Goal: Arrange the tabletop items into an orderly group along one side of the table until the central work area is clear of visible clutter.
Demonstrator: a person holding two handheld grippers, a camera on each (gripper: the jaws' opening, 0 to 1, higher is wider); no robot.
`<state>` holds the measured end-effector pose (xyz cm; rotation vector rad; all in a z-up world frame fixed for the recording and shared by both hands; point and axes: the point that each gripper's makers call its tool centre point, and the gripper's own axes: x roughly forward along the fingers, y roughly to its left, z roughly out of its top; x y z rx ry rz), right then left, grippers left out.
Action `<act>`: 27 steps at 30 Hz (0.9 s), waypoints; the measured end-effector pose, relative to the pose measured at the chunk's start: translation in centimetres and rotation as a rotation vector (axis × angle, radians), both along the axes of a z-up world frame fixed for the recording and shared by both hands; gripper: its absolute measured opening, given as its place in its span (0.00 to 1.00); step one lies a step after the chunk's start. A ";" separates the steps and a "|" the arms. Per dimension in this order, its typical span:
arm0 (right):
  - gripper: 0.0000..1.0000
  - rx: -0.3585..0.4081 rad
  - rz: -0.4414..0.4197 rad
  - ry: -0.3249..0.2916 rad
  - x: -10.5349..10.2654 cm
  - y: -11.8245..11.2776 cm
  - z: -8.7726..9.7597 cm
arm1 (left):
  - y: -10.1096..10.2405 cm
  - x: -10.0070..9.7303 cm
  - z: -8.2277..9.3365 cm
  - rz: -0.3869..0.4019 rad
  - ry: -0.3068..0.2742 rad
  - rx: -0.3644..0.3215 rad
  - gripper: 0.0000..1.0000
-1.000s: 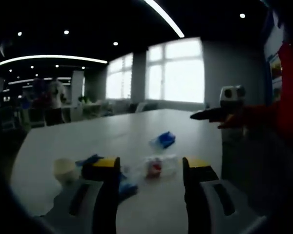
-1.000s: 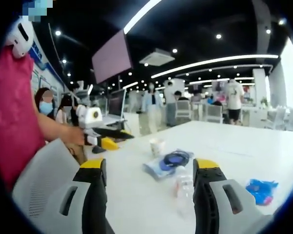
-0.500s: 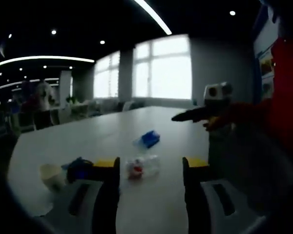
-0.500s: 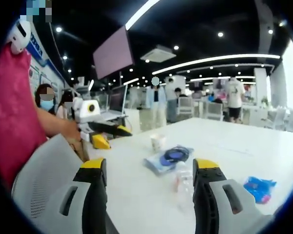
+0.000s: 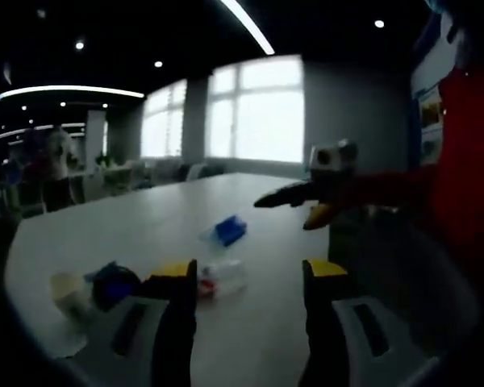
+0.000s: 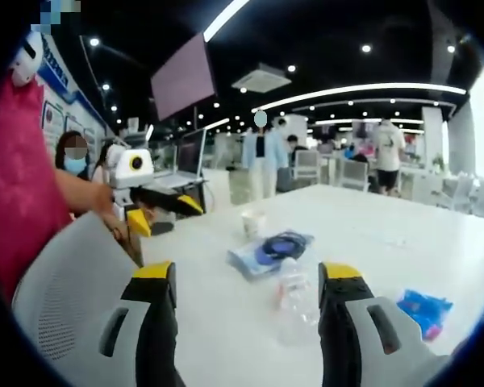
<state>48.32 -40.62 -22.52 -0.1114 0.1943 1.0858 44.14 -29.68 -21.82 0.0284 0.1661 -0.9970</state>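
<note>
**Things lie on the white counter**

A clear bottle [image 6: 294, 294] lies in the middle of the counter [image 6: 403, 242], near a paper cup [image 6: 252, 222], a blue pouch [image 6: 272, 251] and a blue packet [image 6: 425, 310]. My left hand-held gripper [image 5: 246, 278] and right hand-held gripper [image 6: 246, 282] are both spread wide, holding nothing.

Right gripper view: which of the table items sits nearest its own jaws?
The clear plastic bottle, lying on the white table just ahead between the open jaws. The paper cup, the pouch with the dark blue coil and the blue wrapper lie farther off.
</note>
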 end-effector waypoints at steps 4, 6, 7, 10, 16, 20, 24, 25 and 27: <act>0.71 -0.037 0.014 0.013 1.2 0.5 -0.9 | -0.2 -0.1 0.0 0.001 0.004 -0.005 0.50; 0.71 -0.051 0.026 0.019 1.7 0.8 -1.4 | -0.3 -0.1 -0.1 0.000 0.006 -0.006 0.50; 0.71 -0.058 0.030 0.024 1.9 1.0 -1.6 | -0.2 -0.1 -0.3 0.002 0.012 -0.004 0.50; 0.71 -0.089 0.044 0.037 2.9 1.4 -2.5 | -0.1 -0.1 -0.5 0.006 0.020 -0.003 0.49; 0.70 -0.169 0.055 0.074 5.1 2.0 -4.1 | 0.0 -0.1 -0.5 0.015 0.023 -0.010 0.49; 0.70 -0.198 0.065 0.095 6.2 2.5 -4.9 | 0.0 -0.1 -0.5 0.018 0.025 -0.007 0.48; 0.71 -0.292 0.079 0.131 6.9 2.6 -6.8 | 0.2 -0.1 -0.5 0.022 0.026 -0.009 0.48; 0.71 -0.302 0.088 0.124 7.0 2.7 -7.0 | 0.2 -0.1 -0.5 0.024 0.025 -0.010 0.48; 0.71 -0.337 0.094 0.149 7.2 2.8 -7.8 | 0.3 -0.1 -0.5 0.027 0.026 -0.012 0.48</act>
